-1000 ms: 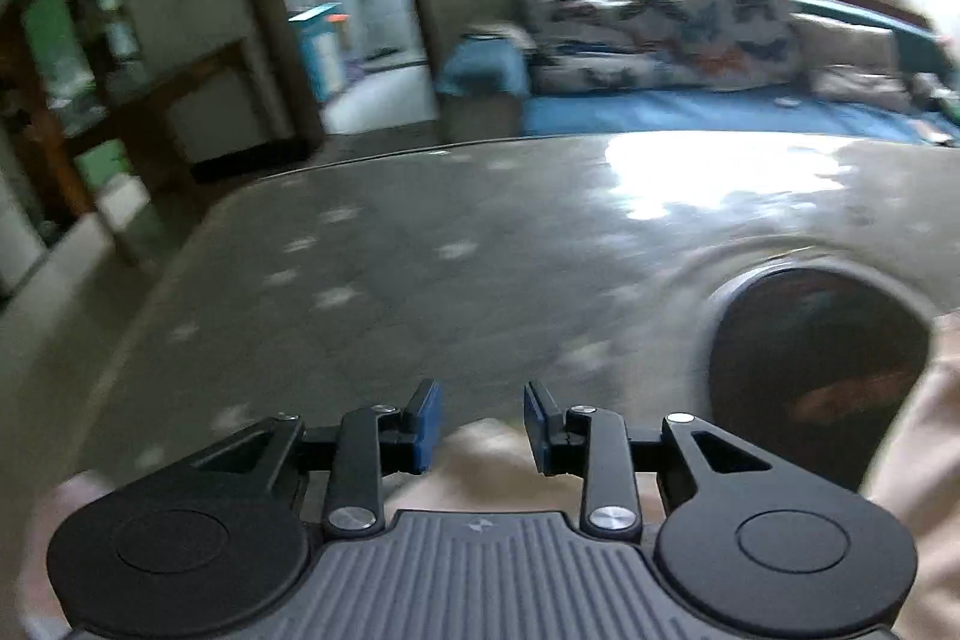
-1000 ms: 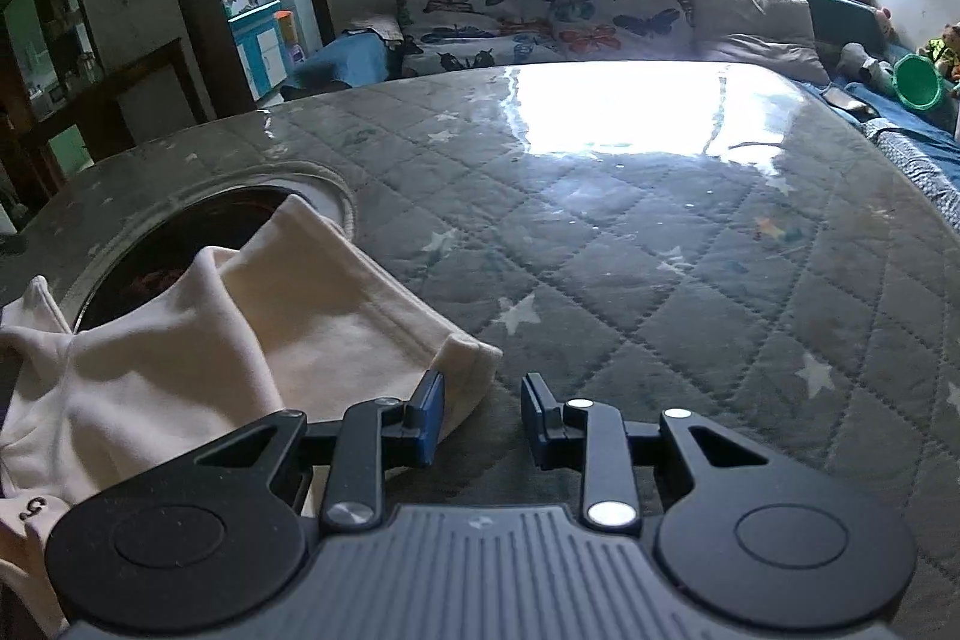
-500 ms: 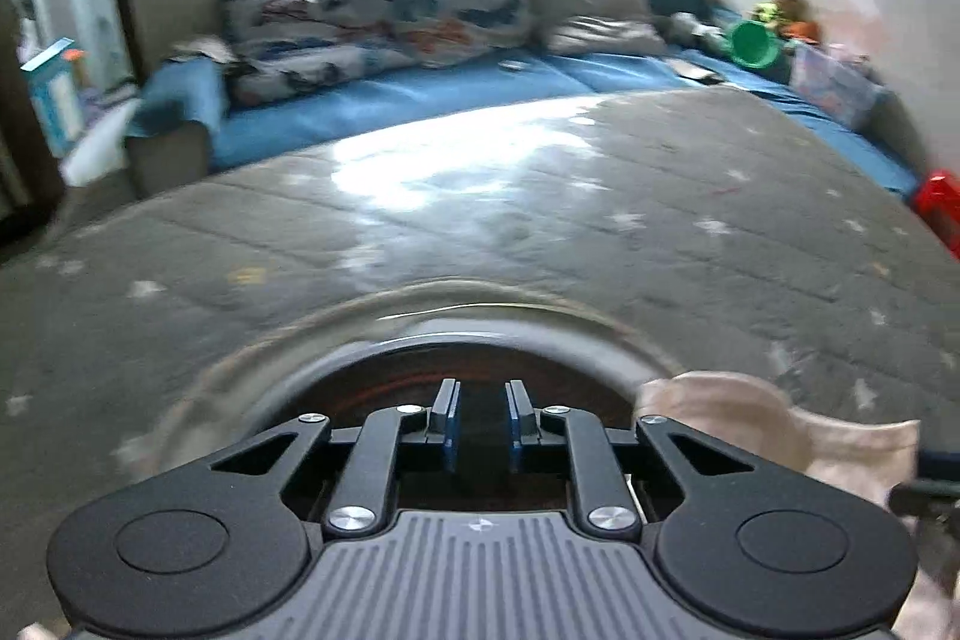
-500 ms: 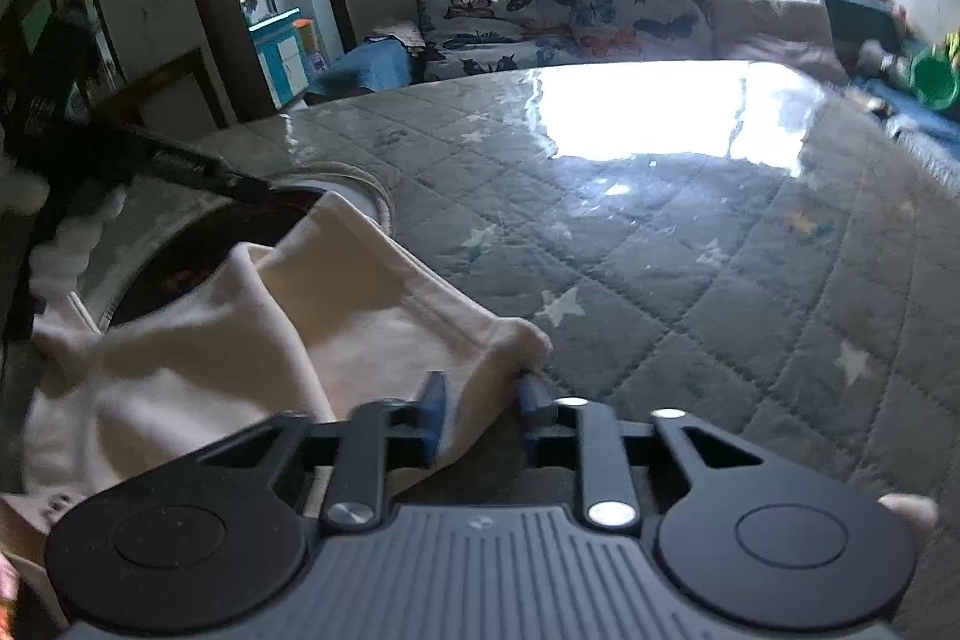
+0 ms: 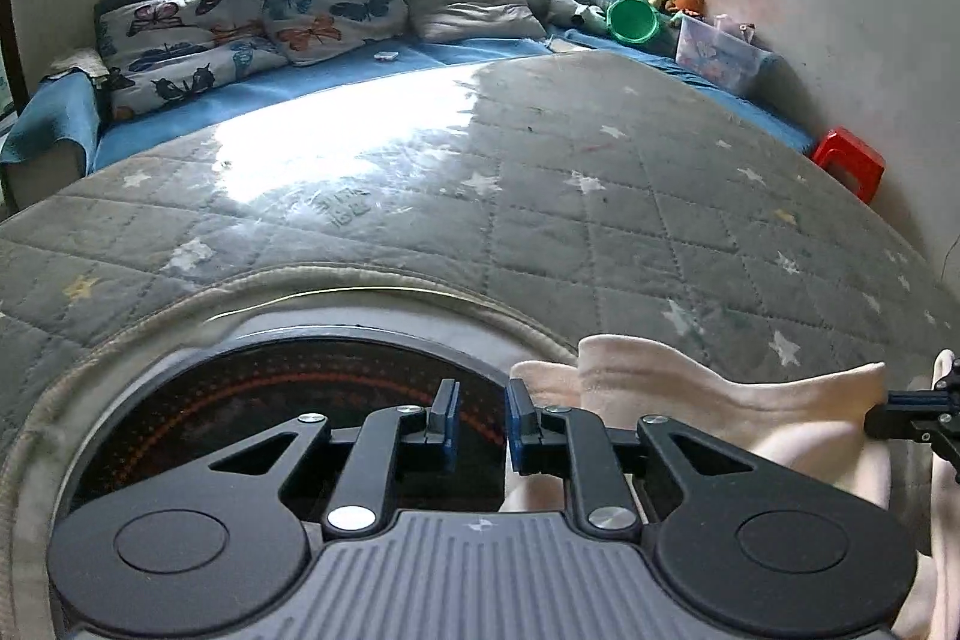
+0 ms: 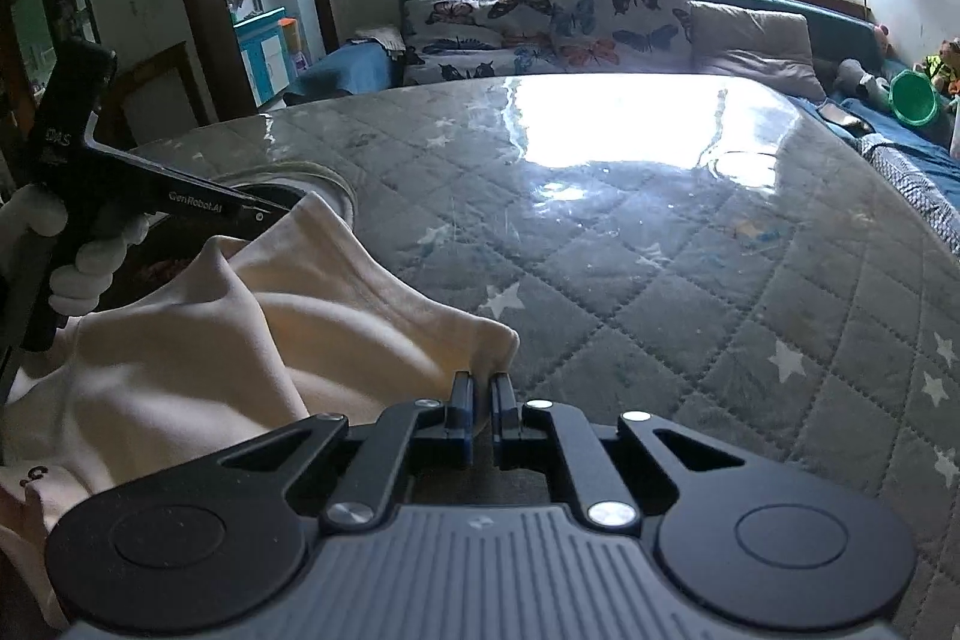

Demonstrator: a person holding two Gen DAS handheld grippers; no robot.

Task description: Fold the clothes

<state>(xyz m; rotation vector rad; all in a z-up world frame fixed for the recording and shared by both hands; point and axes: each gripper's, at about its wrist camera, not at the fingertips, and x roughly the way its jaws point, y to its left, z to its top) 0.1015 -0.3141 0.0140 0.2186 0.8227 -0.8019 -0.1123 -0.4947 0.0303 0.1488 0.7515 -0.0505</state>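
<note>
The right gripper (image 6: 480,397) is pinching a corner of the cream garment (image 6: 198,340), which is lying bunched to its left. The left gripper (image 5: 478,415), narrowly parted and empty, is hovering; it should probably grip the opposite corner before spreading.

- Your cream garment (image 6: 198,358) lies rumpled, draped partly over the dark round opening.
- Its near corner sits pinched, lifted off the quilted surface.

Soft matt cream cloth garment (image 6: 180,358); glossy film over quilted grey table cover (image 6: 660,232).
</note>
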